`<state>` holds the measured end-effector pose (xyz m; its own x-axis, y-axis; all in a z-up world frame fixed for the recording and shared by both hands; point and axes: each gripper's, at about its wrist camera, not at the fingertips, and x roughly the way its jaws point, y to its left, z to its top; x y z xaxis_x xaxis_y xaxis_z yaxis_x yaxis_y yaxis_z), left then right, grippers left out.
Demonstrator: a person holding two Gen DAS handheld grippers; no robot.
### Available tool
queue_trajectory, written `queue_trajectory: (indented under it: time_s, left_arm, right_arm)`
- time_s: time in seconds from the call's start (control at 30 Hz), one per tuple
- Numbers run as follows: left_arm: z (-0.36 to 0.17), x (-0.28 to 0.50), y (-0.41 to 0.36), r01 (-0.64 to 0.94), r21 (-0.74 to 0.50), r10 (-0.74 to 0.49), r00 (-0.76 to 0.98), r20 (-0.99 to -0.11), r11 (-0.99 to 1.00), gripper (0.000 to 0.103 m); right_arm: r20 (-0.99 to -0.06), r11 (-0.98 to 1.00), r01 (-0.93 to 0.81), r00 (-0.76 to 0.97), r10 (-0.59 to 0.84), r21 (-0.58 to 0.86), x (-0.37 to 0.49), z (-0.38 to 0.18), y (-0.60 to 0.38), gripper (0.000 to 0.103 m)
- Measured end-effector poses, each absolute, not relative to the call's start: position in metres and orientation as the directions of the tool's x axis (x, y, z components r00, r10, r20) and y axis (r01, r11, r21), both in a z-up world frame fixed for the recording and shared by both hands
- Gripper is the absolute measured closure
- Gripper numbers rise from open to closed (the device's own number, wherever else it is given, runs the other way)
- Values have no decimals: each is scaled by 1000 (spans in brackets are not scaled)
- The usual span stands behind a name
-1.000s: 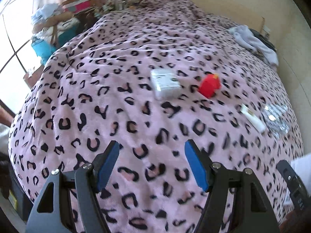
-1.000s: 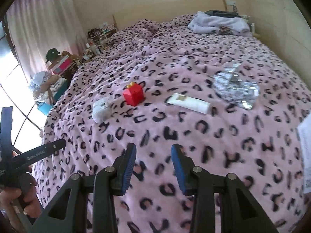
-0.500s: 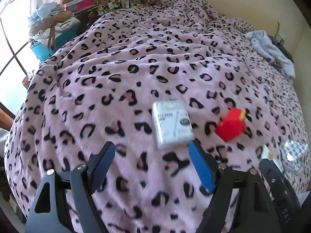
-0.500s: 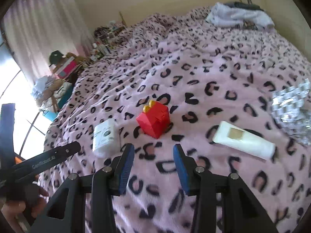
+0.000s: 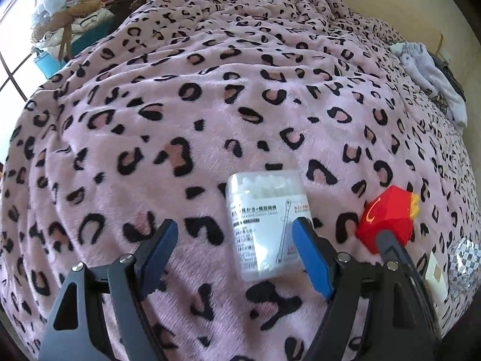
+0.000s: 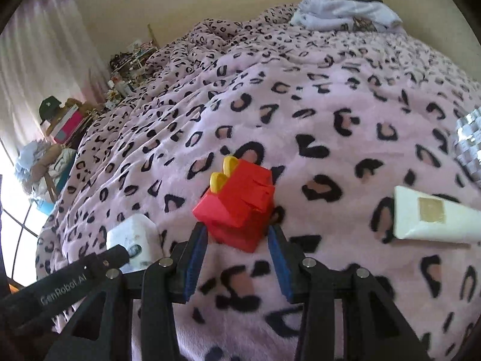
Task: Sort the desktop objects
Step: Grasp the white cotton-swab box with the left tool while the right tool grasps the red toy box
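In the right wrist view the red box (image 6: 237, 207) with yellow arches on top sits at lower centre of the frame, its near end just between the blue pads of the right gripper (image 6: 237, 246). The jaws stand apart a little wider than the box, one pad on each side, and I cannot tell whether either pad touches it; nothing is gripped yet. The box lies straight ahead of these jaws, so the right hand is plainly the nearer one for it, and the coming move looks like a simple squeeze.

In the left wrist view the cotton swab box (image 5: 266, 225) lies at lower centre right, its long axis running away from the camera and slightly tilted. The left gripper (image 5: 234, 249) is wide open and holds nothing; its right pad sits against or just over the box's right edge, while the left pad stands well clear, so the box is off-centre toward the right jaw. A shift to the right seems needed before closing.

A white tube (image 6: 436, 219) lies at right of the right wrist view, with something shiny (image 6: 469, 138) beyond it.

Everything rests on a soft pink leopard blanket (image 5: 210, 105) covering a bed; clutter fills the upper left, and white clothes (image 6: 345, 12) lie at the far edge
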<state>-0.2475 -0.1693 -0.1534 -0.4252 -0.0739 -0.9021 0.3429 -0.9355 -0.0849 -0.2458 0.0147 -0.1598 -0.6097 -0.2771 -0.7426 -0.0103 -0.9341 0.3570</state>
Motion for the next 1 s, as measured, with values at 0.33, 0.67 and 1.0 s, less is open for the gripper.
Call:
queue_trajectory:
  time_s: [0.33, 0.67, 1.0]
  left_arm:
    - [-164, -261, -166, 361, -187, 18, -424, -905, -913, 23]
    - [-190, -271, -166, 374, -227, 79, -372, -925, -899, 23]
    - [-193, -271, -153, 356, -139, -3, -370, -929, -924, 36]
  right_arm:
    - [-728, -950, 23, -637, -254, 311, -271, -165, 8, 60]
    - [-726, -895, 122, -543, -422, 429, -314, -180, 18, 43]
    - [-708, -878, 120, -545, -449, 464, -318, -182, 18, 51]
